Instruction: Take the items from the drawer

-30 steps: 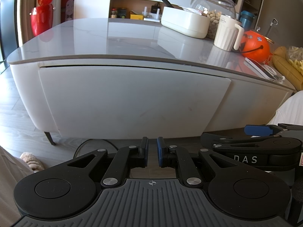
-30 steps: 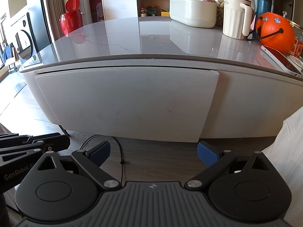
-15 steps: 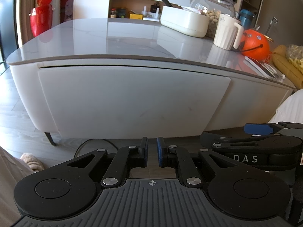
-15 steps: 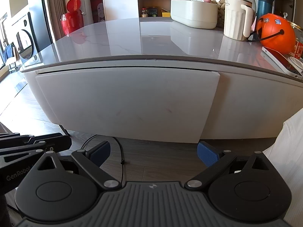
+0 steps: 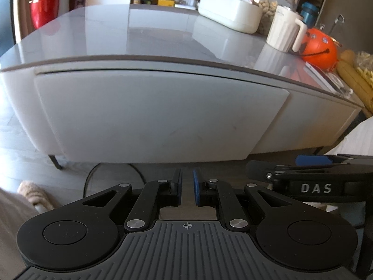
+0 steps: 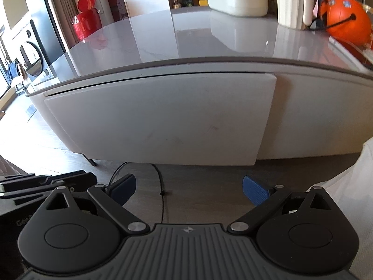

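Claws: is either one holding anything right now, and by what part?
Nothing is held. The left claw is nearly shut on empty air; the right claw is open and empty. The drawer front is closed, untouched.

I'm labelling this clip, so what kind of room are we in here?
Probably a home living or dining area: a glossy low table with a closed drawer front, a snack jar, a white jug, and wood flooring.

The counter [image 5: 144, 35] top is glossy and mirror-smooth, like polished stone. The drawer [image 5: 158, 116] front is matt white, faintly scuffed. The floor [image 6: 198, 186] looks like wood planks. The fingers [image 6: 255, 190] carry ribbed blue pads. The jug [image 5: 283, 31] is fluted glossy white.
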`<state>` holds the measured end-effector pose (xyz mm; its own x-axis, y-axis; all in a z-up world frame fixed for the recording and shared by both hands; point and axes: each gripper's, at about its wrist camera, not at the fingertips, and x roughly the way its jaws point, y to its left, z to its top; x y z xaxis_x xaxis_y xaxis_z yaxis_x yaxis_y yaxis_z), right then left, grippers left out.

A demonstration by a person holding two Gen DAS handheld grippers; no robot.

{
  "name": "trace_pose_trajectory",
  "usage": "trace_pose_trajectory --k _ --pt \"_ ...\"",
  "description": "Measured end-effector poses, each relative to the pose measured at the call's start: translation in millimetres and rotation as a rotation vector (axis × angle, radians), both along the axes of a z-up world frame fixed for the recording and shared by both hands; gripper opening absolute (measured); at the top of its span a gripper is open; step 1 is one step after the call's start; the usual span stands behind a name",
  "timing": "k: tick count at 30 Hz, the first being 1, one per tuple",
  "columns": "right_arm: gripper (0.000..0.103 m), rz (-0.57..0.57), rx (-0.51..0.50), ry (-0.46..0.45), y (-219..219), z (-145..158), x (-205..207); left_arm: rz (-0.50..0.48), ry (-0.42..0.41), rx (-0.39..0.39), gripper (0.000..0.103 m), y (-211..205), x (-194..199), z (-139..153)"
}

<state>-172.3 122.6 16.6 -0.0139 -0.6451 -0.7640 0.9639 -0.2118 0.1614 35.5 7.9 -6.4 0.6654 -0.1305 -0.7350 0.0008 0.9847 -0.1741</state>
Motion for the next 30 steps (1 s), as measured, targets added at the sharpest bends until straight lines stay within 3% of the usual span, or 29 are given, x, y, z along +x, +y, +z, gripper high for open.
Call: trace_pose_trajectory --k 5,8,10,13,15,22,30 --pt "0.099 0.002 -0.019 0.000 -23 11 -21 -0.091 -0.086 0.105 0.012 22 29 25" --pt "0.099 0.009 -0.028 0.032 -41 18 -44 -0.085 -0.127 0.147 0.012 47 46 37" --pt "0.099 0.012 -0.037 0.048 -53 20 -61 -0.022 -0.143 0.115 0.012 68 53 38" --pt "0.099 -0.007 -0.041 0.076 -68 19 -85 0.080 -0.117 -0.016 0.012 93 56 31" --pt "0.099 -0.013 -0.034 0.076 -75 17 -96 0.095 -0.109 -0.060 0.012 100 57 30" --pt "0.099 0.069 -0.041 0.050 -90 5 -103 0.120 -0.120 -0.098 0.012 113 50 30" --pt "0.100 0.075 -0.063 0.039 -99 2 -107 0.152 -0.128 -0.102 0.012 117 54 31"
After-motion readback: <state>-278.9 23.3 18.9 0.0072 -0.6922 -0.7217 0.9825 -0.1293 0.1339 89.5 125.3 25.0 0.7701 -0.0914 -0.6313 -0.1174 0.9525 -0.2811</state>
